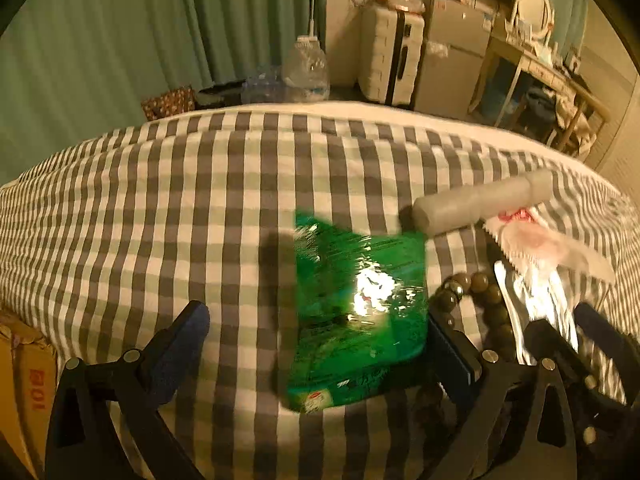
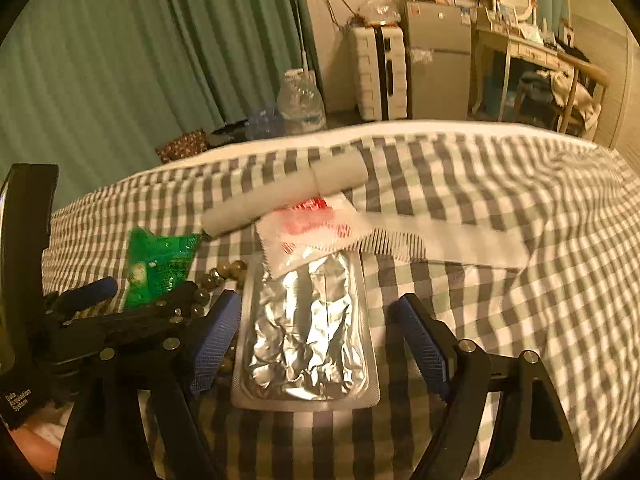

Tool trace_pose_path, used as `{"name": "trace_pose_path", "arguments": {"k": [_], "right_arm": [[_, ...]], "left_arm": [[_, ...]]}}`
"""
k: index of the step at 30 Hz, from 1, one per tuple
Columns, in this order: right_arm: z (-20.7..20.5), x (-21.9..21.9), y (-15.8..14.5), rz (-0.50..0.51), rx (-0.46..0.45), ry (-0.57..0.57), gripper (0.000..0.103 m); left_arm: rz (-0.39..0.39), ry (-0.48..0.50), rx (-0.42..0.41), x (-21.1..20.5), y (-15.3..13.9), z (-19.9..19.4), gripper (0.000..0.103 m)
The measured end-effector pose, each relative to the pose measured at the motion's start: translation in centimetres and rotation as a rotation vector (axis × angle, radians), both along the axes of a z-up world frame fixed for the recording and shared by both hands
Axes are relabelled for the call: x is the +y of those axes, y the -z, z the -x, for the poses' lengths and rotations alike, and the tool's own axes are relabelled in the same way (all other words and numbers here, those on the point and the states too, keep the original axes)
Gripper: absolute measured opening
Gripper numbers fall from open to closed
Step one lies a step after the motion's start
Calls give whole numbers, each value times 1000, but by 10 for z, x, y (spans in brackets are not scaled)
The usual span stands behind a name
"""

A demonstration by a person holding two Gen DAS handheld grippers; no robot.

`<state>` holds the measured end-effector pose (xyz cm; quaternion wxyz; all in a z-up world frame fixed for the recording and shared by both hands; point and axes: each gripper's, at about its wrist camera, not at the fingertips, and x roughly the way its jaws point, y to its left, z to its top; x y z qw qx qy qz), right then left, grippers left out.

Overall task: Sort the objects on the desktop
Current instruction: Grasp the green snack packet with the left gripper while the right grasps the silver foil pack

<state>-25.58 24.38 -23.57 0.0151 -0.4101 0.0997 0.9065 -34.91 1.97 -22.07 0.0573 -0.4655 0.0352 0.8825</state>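
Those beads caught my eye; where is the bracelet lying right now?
The bead bracelet lies on the checked cloth between the green packet and the silver foil pack, in both views.

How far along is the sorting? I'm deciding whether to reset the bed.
Nothing looks sorted yet: the green packet, foil pack, beads, white tube and red-and-white sachet lie clustered on the checked cover. Nothing is held; the left gripper and right gripper straddle the packet and pack, open. All five remain.

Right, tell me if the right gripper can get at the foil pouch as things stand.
Probably yes. The right gripper is open with the foil pouch between its fingers, untouched. Only the pouch's far end lies under the white sachet; the near part is clear.
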Motion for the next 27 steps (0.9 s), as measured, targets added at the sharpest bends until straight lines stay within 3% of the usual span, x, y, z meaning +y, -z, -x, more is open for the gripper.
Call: {"name": "trace_pose_path", "arguments": {"k": [4,5,6,8,10,13,22,27], "right_arm": [[-1,-5,2,-56,-12,-27,76],[-3,-7,1,-72,-15,-34,63],[-3,-9,0,-85,-21,-45,59],[-5,-11,0,-98,-30,-56,59],[-10,-11,-1,-91,-24,-50,59],[-20,-8,-3,-58,-29,-45,59],[-63,5,-21,-9,-51,-29,59],[-98,8,-44,28,-32,-35,59]], "left_arm": [[16,38,23,4,0,-4,94],[23,49,26,8,-1,-6,86],[33,68,31,11,-3,-10,80],[47,109,33,20,-8,-17,50],[77,129,19,29,-11,-21,46],[38,126,-5,26,-17,-23,36],[-5,102,-26,-3,-39,-69,31],[-48,86,9,-29,-75,-104,31]]}}
